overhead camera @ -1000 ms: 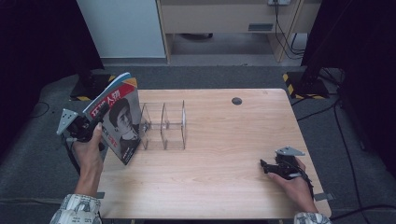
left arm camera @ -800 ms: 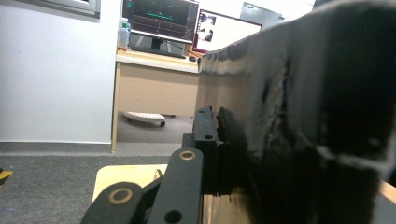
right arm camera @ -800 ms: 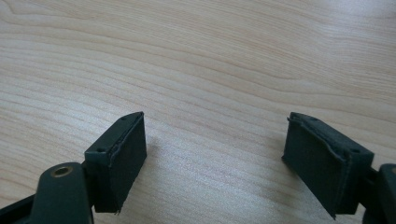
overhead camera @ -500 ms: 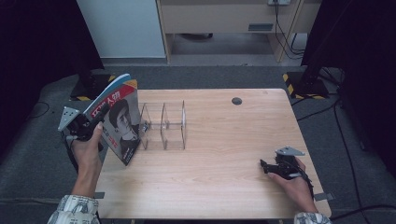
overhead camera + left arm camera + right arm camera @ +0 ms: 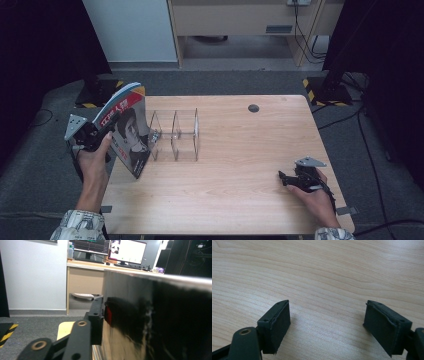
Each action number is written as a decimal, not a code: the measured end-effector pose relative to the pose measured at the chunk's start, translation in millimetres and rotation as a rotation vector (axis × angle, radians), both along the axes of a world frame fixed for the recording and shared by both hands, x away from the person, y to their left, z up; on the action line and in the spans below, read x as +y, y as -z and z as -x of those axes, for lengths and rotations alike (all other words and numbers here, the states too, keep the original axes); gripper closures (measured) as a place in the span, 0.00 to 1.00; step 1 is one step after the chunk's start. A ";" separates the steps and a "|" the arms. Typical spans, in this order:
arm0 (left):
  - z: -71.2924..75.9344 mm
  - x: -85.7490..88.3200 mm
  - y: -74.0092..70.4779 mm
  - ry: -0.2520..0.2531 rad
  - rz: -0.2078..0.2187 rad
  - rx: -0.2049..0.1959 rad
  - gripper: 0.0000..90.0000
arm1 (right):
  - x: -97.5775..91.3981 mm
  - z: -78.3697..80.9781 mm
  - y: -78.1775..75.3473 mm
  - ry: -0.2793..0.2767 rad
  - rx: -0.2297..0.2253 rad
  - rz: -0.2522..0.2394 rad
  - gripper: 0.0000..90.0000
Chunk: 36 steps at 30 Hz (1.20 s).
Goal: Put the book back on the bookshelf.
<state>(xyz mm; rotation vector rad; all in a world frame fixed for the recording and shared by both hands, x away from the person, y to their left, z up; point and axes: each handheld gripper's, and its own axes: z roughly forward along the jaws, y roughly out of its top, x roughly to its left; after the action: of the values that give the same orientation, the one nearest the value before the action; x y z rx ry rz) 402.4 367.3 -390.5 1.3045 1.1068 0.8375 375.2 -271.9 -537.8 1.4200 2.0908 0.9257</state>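
Beside the clear acrylic divider rack [image 5: 175, 135], my left fingers [image 5: 100, 315] have just been opening off the leaning portrait-cover magazine [image 5: 127, 132]; I should release gently, while my right fingers [image 5: 327, 325] rest open.

A lab: monitors [image 5: 127, 251] on a desk [image 5: 85, 265], hazard-taped stands [image 5: 320, 90], trailing cables [image 5: 365, 150].

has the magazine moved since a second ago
No. The magazine leans at the same spot against the clear rack at the table's left edge.
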 end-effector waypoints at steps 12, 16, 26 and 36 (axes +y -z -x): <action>2.8 2.9 -1.2 -0.006 -0.015 0.009 0.35 | 0.0 0.2 0.0 0.000 -0.001 0.000 0.23; 3.9 4.2 -1.2 -0.012 -0.027 0.015 0.29 | -0.1 0.2 0.0 -0.001 -0.001 0.001 0.23; 6.4 1.4 2.0 0.000 -0.023 0.039 0.14 | 0.1 0.5 -0.1 -0.001 0.001 -0.001 0.23; 11.1 1.4 4.0 0.001 -0.030 0.034 0.10 | 0.3 0.7 -0.2 0.001 0.002 -0.003 0.23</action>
<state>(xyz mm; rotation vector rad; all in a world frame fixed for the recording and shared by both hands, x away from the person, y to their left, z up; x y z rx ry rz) 391.3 368.6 -394.5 1.3486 1.1235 0.8372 374.5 -271.6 -537.6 1.4236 2.0914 0.9272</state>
